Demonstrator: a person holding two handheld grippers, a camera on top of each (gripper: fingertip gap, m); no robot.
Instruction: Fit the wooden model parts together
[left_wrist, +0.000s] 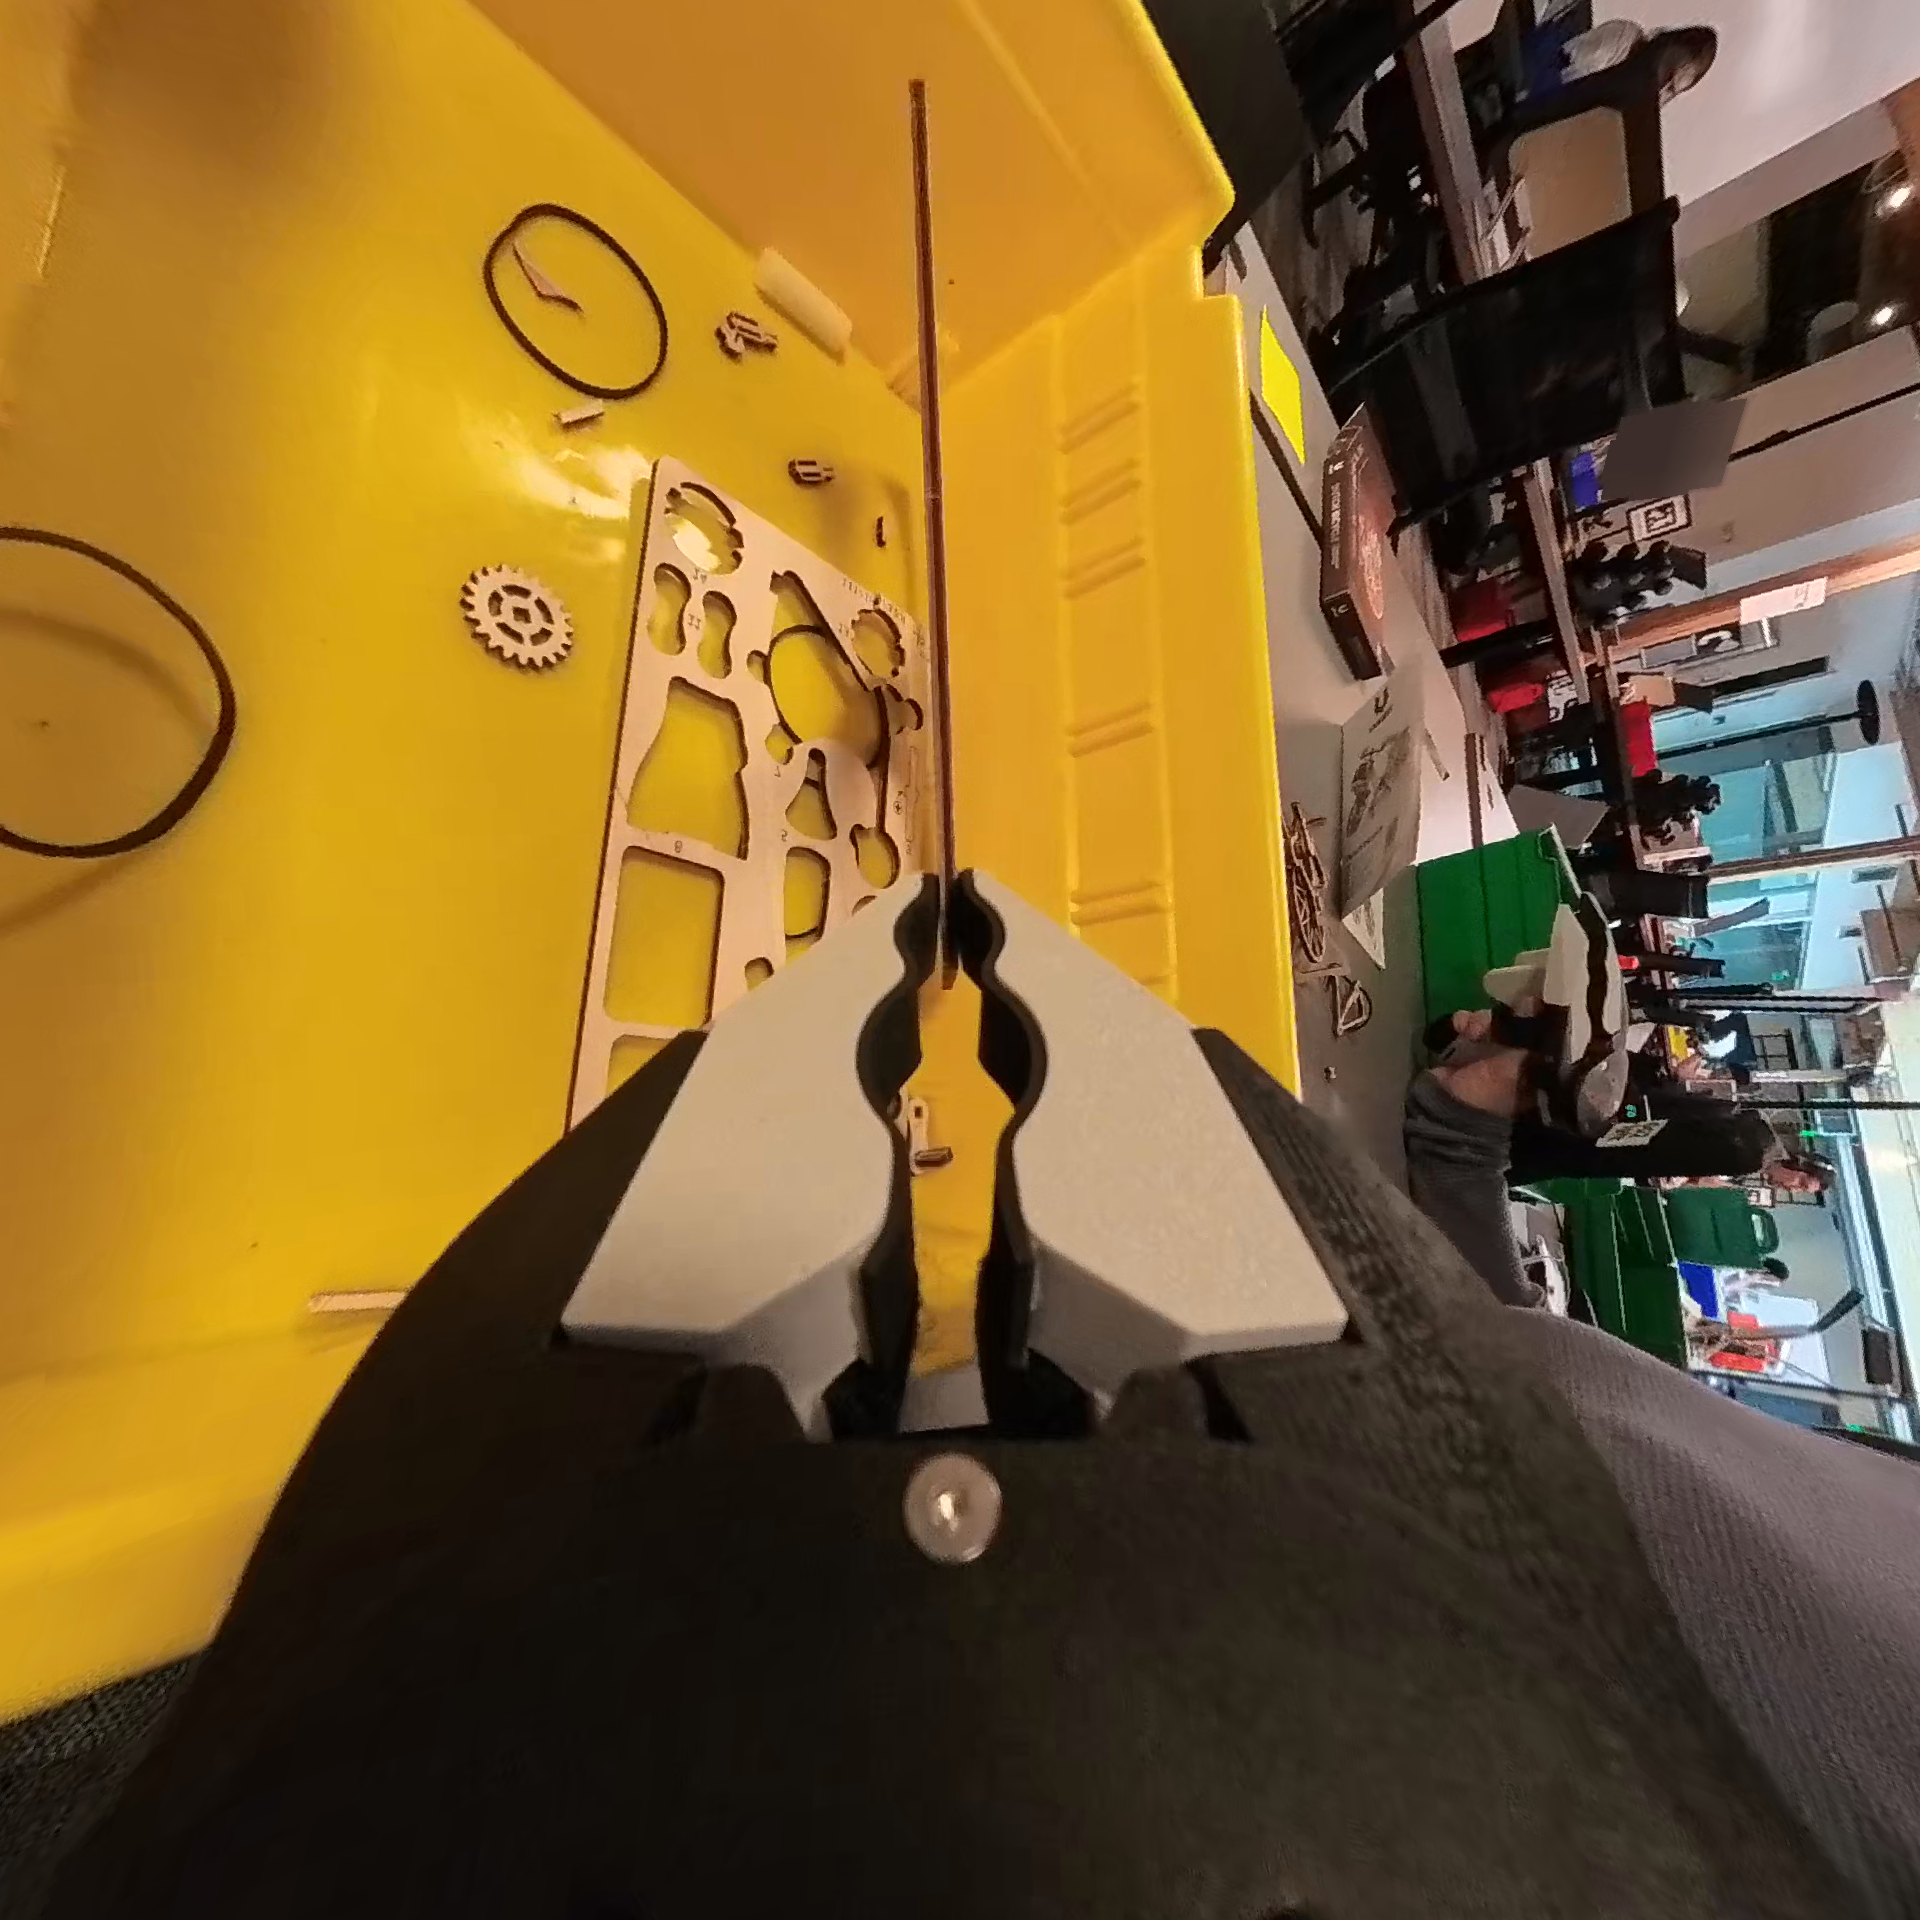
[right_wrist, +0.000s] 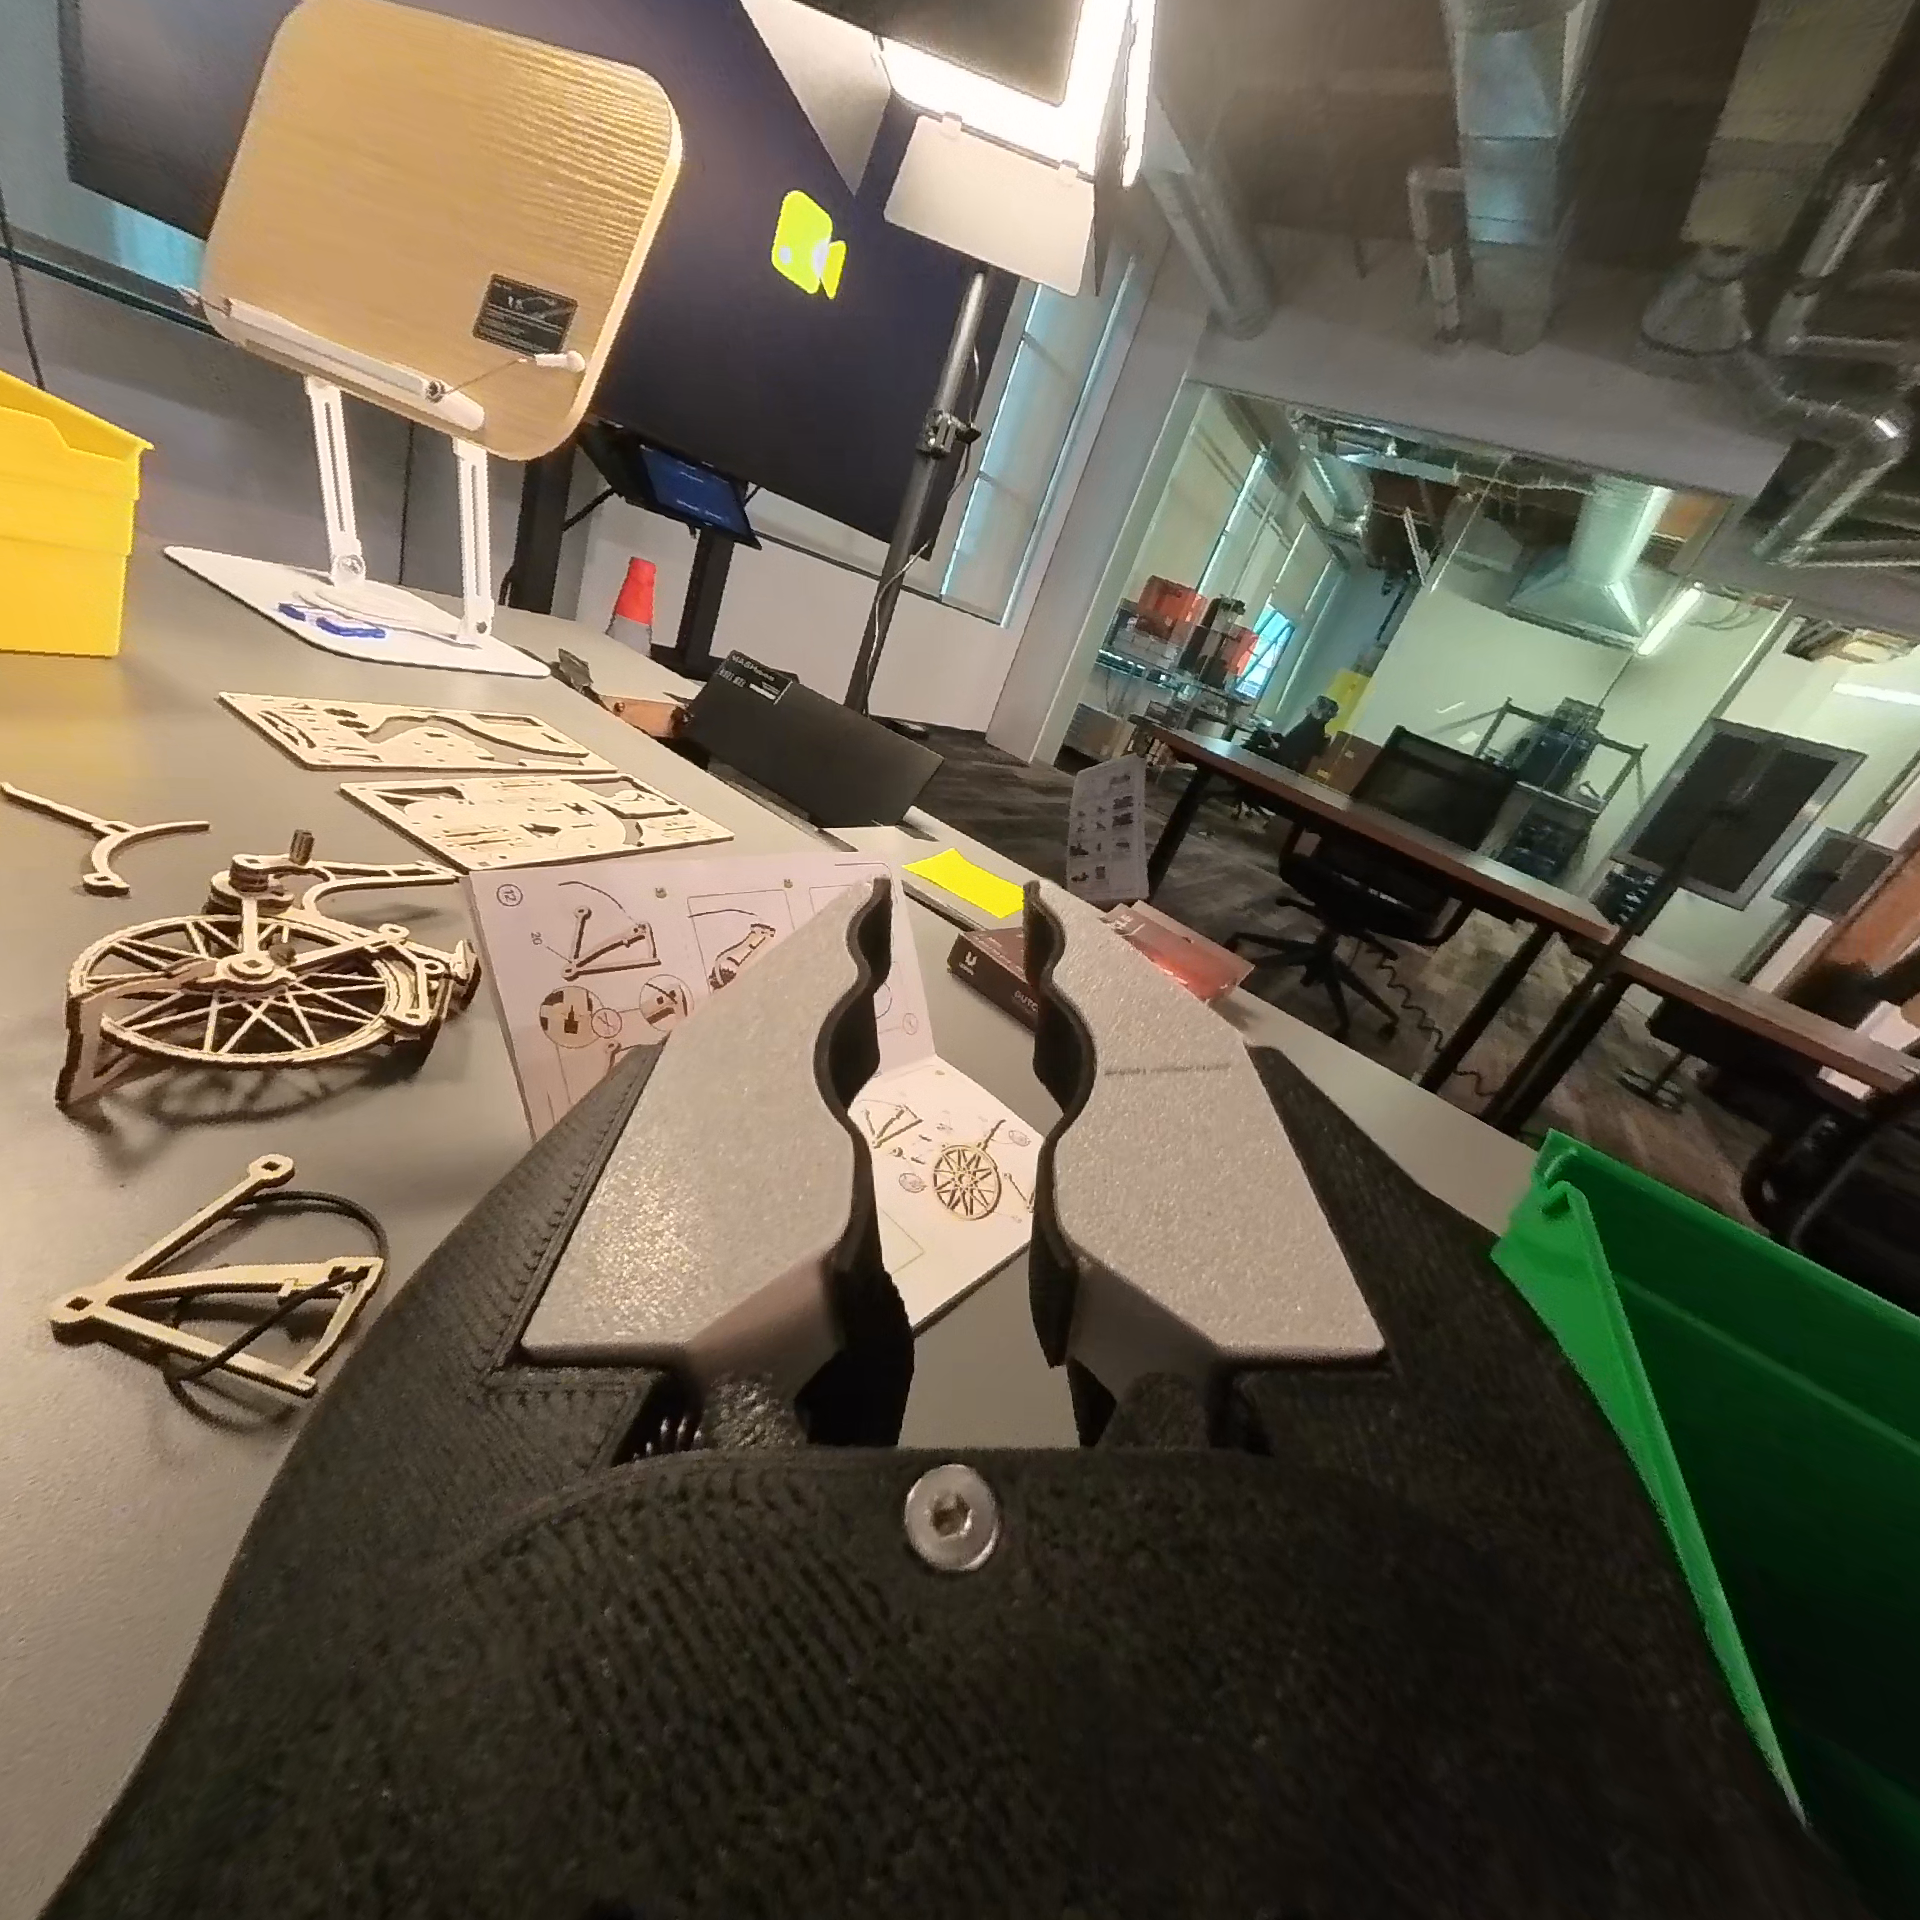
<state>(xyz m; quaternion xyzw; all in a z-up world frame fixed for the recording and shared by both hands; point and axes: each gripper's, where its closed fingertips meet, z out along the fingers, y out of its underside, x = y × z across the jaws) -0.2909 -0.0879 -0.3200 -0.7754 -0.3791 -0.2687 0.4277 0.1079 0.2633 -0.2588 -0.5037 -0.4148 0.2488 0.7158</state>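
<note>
In the left wrist view my left gripper (left_wrist: 948, 914) is shut on a thin wooden sheet (left_wrist: 928, 468), seen edge-on, held inside the yellow bin (left_wrist: 260, 935). A punched-out wooden sheet (left_wrist: 727, 748), a small wooden gear (left_wrist: 516, 615) and black rubber bands (left_wrist: 577, 301) lie on the bin floor. In the right wrist view my right gripper (right_wrist: 954, 904) is open and empty above the instruction booklet (right_wrist: 675, 935). A partly built wooden wheel assembly (right_wrist: 260, 977) and a triangular wooden frame with a black band (right_wrist: 223, 1273) lie on the grey table to its left.
Two uncut wooden sheets (right_wrist: 530, 816) and a curved wooden piece (right_wrist: 104, 836) lie farther back. A book stand (right_wrist: 436, 260) stands behind them, and the yellow bin (right_wrist: 62, 520) is at far left. A green bin (right_wrist: 1745, 1403) is close on the right. The right gripper also shows far off in the left wrist view (left_wrist: 1558, 966). My right fingertips sit around 55 cm from my left ones. To reach the small wooden gear (left_wrist: 516, 615) in a straight line is about 10 cm for my left fingers, about 60 cm for my right. To the partly built wooden wheel assembly (right_wrist: 260, 977): right tips about 20 cm, left tips about 35 cm.
</note>
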